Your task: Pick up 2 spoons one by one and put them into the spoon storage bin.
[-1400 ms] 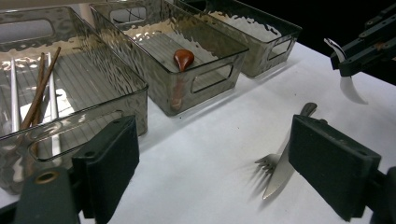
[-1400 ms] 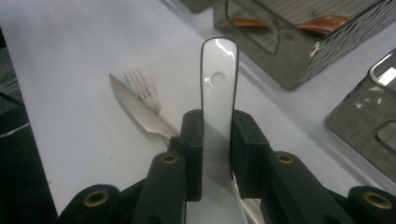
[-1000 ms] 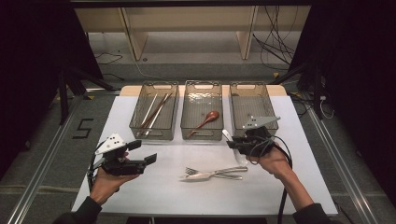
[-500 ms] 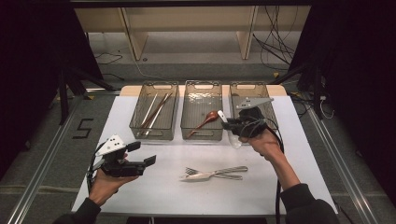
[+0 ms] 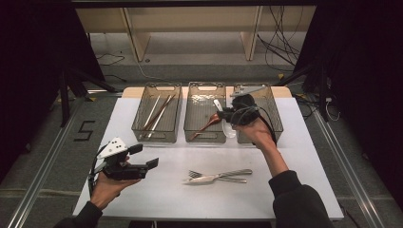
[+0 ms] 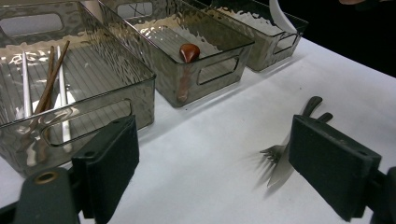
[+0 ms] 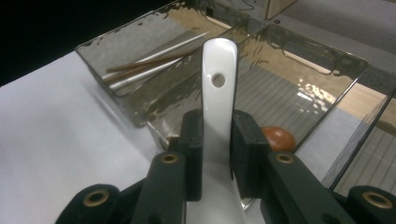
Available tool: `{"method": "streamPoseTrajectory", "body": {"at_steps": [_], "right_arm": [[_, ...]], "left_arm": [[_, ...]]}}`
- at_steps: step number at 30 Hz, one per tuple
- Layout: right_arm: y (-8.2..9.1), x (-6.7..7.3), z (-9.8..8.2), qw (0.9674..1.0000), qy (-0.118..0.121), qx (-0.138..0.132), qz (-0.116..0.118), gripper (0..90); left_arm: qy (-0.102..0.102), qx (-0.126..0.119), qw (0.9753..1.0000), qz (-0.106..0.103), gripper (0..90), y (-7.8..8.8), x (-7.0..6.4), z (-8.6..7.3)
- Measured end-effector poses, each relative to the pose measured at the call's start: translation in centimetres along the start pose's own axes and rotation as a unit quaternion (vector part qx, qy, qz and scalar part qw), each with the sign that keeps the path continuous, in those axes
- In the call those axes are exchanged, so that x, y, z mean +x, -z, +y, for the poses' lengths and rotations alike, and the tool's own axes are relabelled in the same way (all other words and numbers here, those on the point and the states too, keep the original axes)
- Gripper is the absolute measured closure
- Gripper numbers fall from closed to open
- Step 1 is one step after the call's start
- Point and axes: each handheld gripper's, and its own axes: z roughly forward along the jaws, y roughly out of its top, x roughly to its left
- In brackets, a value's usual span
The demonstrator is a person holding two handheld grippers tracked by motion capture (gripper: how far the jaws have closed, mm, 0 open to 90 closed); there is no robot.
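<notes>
Down at the near left of the tabletop (image 5: 304,156), the left claw (image 5: 142,156) hovers with its jaws wide apart and nothing between them, so it's basically out of the job for now. Just past it, mid-tabletop, a fork (image 5: 223,174) and a knife (image 5: 202,179) lie crossed, touching each other; I'd guess those get sorted later.

Farther off, the right claw (image 7: 217,140) is clamped on the handle of a white spoon (image 7: 218,93), pads squeezing it from both sides, handle end sticking out forward. It's up in the air over the right edge of the middle bin (image 5: 205,85), where a brown spoon (image 5: 208,124) already lies. The left bin (image 5: 157,86) has chopsticks (image 5: 157,111); the right bin (image 5: 271,95) looks empty as far as I can tell.

So the step seems to be dropping the white spoon in with the brown one. My tips: get fully over the middle bin before lowering, keep the long handle in line with the bin so it clears the walls, go down low, then let go. Releasing from height may make it bounce or clip the rim.
</notes>
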Motion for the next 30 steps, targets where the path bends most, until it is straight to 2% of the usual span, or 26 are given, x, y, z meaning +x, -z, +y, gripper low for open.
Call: {"method": "streamPoseTrajectory", "body": {"at_steps": [12, 30], "right_arm": [[-2.5, -1.0, 1.8, 0.9996, -0.012, 0.007, -0.027, 76.6], [-5.8, -1.3, 4.1, 0.9984, -0.027, 0.011, -0.048, 76.4]], "left_arm": [[0.000, -0.002, 1.0000, 0.000, 16.1, 0.0, 0.0, 0.0], [0.000, -0.008, 1.0000, -0.002, 16.1, 0.2, 0.0, 0.1]]}}
